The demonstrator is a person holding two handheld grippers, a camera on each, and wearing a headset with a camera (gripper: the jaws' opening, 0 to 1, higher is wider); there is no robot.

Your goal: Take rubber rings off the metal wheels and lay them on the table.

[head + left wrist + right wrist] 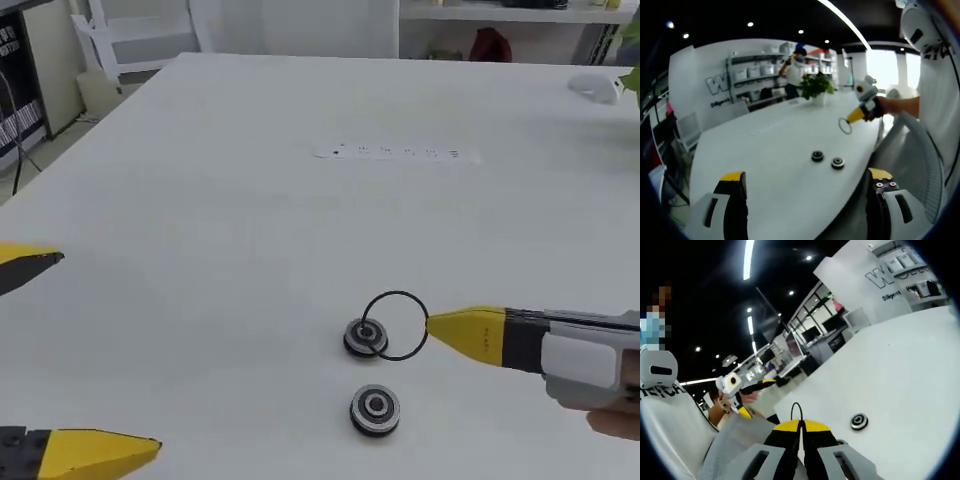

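The right gripper (430, 325) has its jaws closed on the right edge of the thin rubber ring (397, 292), above the far wheel (365, 337). The ring looks light and stretchy, so an edge pinch suits it. The left gripper (110, 352) has its jaws wide over the worktop (250, 200).

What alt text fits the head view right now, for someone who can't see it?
The right hand-held gripper, shut on a black rubber ring, holds it so it overlaps the farther metal wheel in the picture; the nearer metal wheel lies just below on the white table. The left hand-held gripper is open at the left edge.
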